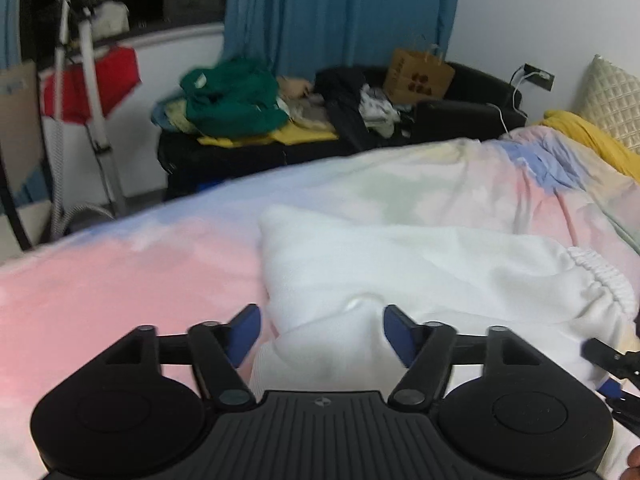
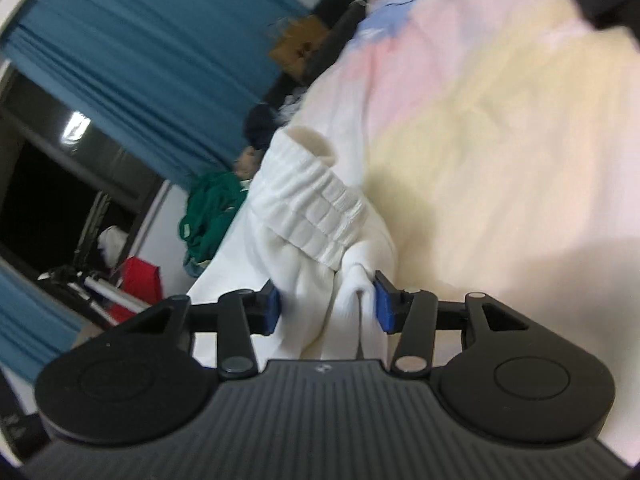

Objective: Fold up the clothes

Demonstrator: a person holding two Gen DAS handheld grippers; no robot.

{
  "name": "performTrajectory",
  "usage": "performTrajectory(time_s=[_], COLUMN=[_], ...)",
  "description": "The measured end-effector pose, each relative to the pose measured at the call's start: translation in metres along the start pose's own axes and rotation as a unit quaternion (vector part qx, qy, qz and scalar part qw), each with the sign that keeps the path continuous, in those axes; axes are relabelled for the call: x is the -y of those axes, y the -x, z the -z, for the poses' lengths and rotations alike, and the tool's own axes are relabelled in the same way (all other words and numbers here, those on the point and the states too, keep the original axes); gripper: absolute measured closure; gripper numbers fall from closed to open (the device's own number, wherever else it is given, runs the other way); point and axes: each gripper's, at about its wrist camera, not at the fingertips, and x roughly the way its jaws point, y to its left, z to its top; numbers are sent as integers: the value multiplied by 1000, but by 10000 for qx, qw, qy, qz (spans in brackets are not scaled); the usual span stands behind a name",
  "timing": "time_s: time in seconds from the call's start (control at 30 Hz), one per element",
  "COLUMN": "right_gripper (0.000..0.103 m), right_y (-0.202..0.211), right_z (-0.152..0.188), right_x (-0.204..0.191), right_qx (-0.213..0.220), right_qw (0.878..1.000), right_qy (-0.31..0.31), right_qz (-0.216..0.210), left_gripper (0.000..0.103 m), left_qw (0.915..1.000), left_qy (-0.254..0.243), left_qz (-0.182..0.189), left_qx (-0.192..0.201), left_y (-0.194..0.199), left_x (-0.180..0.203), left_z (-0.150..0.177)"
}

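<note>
White pants [image 1: 420,264] with an elastic waistband [image 1: 604,276] lie on the pastel bedspread [image 1: 120,280]. My left gripper [image 1: 322,334] is open, its blue pads [image 1: 246,332] either side of a fold of the white cloth near the cuff. In the right wrist view the waistband [image 2: 316,216] bunches up just ahead of my right gripper [image 2: 326,306], which is open with white fabric [image 2: 352,280] lying between its blue pads [image 2: 384,304]. Part of the right gripper shows at the right edge of the left wrist view [image 1: 616,364].
A black sofa [image 1: 280,148] beyond the bed holds a green garment [image 1: 232,100], dark clothes and a brown paper bag [image 1: 418,76]. Blue curtain [image 1: 340,12] behind. A white stand [image 1: 92,92] and red cloth [image 1: 104,80] at left. Yellow cloth [image 1: 588,136] and pillow at right.
</note>
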Motion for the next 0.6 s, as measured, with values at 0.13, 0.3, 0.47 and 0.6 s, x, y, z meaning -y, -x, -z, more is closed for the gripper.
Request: performTrajectory(time_s=[0.13, 0.3, 0.47, 0.6], right_gripper=[54, 54, 54, 50], right_y=[52, 128, 194, 231], right_z=[8, 18, 25, 40], right_x=[-28, -73, -105, -127], right_qx=[310, 563, 548, 542], right_qw=[9977, 9853, 9716, 9581], right_qy=[588, 1610, 2266, 2778], right_qz=[140, -118, -407, -451], left_gripper=[29, 25, 21, 6], left_qw=[9996, 9976, 9954, 9935], left_qy=[-53, -51, -102, -175], left_qz=[183, 279, 299, 285], left_qx=[210, 637, 903, 1090], left_y=[68, 160, 239, 300], left_x=[-6, -5, 0, 3], left_z=[4, 11, 35, 57])
